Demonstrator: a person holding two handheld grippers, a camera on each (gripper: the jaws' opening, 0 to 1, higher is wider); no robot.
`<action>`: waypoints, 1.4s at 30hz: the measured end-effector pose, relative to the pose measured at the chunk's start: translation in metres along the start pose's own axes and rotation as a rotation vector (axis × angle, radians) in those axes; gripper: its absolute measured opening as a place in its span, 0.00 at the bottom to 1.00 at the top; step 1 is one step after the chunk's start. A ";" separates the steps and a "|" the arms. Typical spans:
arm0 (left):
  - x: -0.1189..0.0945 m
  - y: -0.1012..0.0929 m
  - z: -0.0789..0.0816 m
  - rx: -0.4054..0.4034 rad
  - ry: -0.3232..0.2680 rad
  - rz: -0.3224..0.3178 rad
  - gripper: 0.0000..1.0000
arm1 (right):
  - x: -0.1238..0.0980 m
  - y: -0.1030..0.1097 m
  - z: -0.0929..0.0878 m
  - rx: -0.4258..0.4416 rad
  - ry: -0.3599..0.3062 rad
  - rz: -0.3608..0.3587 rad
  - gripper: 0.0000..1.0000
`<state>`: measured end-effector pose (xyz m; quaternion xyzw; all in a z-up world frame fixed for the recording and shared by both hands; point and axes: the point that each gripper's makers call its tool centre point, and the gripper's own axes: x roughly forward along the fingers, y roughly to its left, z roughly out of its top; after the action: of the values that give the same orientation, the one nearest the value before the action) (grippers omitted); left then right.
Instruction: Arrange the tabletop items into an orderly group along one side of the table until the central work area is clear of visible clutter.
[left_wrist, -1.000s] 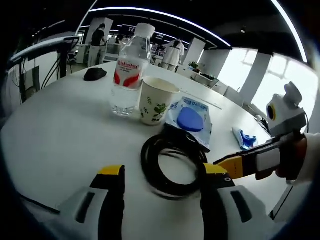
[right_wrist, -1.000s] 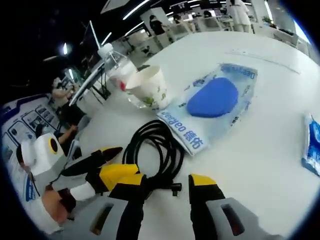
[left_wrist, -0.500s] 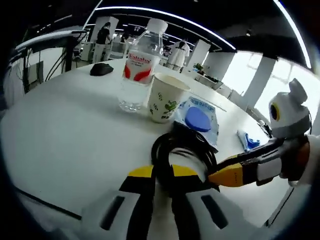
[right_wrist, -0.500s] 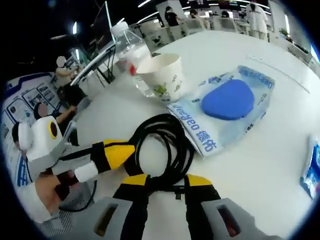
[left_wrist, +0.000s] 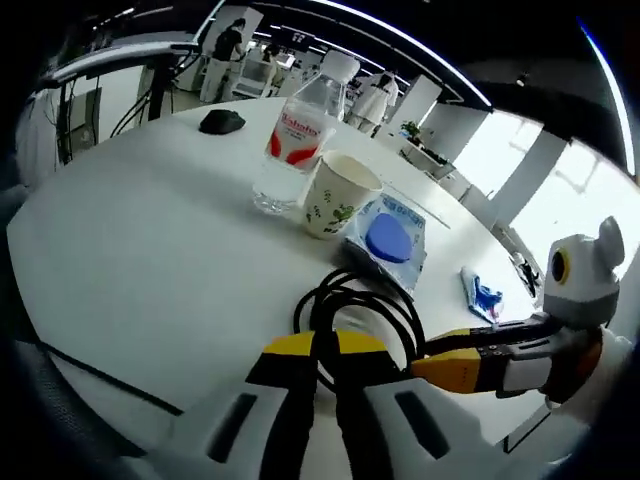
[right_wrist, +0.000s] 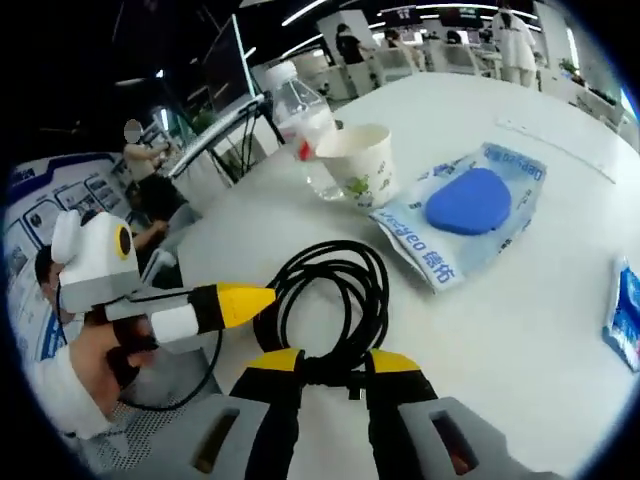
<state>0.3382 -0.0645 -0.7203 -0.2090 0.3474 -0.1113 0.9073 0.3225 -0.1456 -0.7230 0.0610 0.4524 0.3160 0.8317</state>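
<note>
Cable (left_wrist: 362, 312) is what both of my tools are gripping: a black coil lying on the white tabletop (left_wrist: 140, 250). In the left gripper view, I am pinching the coil's near side with my left tool (left_wrist: 322, 352), the yellow-tipped jaws drawn narrow with the black strands between them. My right tool (left_wrist: 462, 366) is reaching in from the right of that view, its yellow tips meeting the coil's edge. In the right gripper view, I am holding my right tool (right_wrist: 322, 365) narrow on the bundled strands at the coil's (right_wrist: 330, 305) near side, while my left tool (right_wrist: 232, 303) is coming in from the left with its jaws pressed together at the coil's rim, my hand (right_wrist: 95, 365) wrapped around its handle.

Beyond the cable, toward the middle of the tabletop, a clear pouch (left_wrist: 385, 237) with a blue oval thing inside is lying flat. Just past it a paper cup (left_wrist: 335, 195) with a leaf print is standing upright, and a bottle (left_wrist: 298, 135) with a red label is standing beside the cup, too close for me to tell whether they touch. A small blue packet (left_wrist: 480, 293) is lying near the right edge, apart from the rest. A dark mouse (left_wrist: 222, 121) is sitting close to the far edge.
</note>
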 end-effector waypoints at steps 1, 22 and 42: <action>-0.001 -0.003 0.001 0.007 -0.002 -0.005 0.02 | -0.003 0.000 0.001 0.006 -0.009 0.000 0.22; -0.010 -0.054 0.013 0.029 -0.028 -0.104 0.00 | -0.046 -0.016 0.010 0.142 -0.152 0.024 0.01; 0.022 -0.162 -0.002 0.191 0.085 -0.276 0.00 | -0.122 -0.096 -0.002 0.330 -0.337 -0.105 0.00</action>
<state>0.3441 -0.2165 -0.6603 -0.1625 0.3414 -0.2760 0.8837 0.3188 -0.2931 -0.6742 0.2245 0.3552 0.1796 0.8895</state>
